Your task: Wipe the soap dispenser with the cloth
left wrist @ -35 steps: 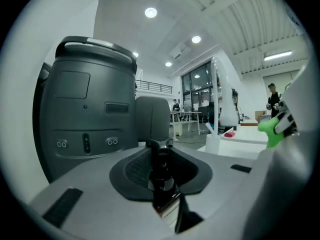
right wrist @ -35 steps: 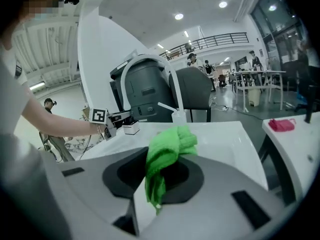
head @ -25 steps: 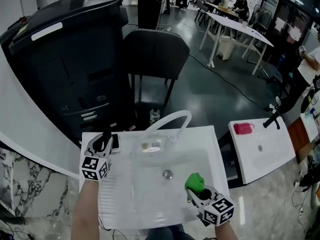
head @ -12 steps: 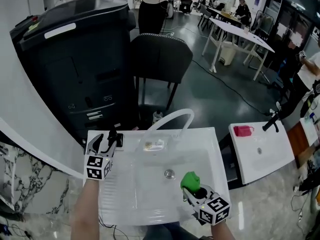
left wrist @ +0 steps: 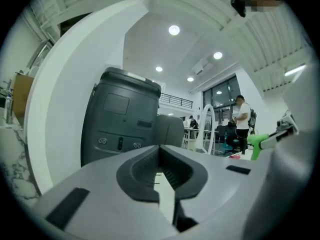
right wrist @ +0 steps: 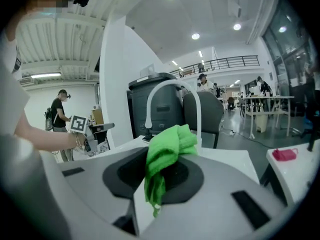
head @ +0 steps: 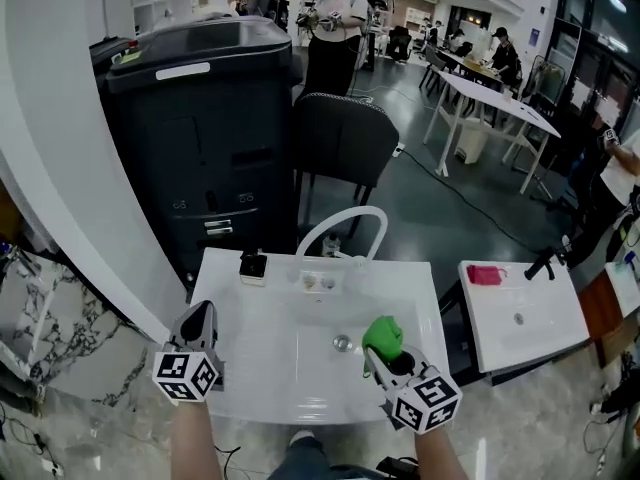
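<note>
A small black soap dispenser (head: 253, 265) stands on the back left of the white sink (head: 250, 368), clear of both grippers. My left gripper (head: 199, 315) hangs over the sink's front left, well short of the dispenser. Its jaws have just been closing and are now shut with nothing between them (left wrist: 161, 173). My right gripper (head: 384, 356) is over the front right of the basin, shut on a bunched green cloth (head: 383, 335). In the right gripper view the cloth (right wrist: 167, 146) bulges up out of the jaws and a corner hangs down.
A white arched faucet (head: 345, 230) rises at the sink's back, with the drain (head: 342, 343) in the basin. Behind stand a large black bin (head: 200, 138) and a black chair (head: 345, 138). A second white basin (head: 520, 318) with a pink item (head: 485, 274) sits at the right.
The left gripper held the dispenser at the sink's back left, opened and let it go, then drew back to the front left and shut. The right gripper with the cloth rose a little.
</note>
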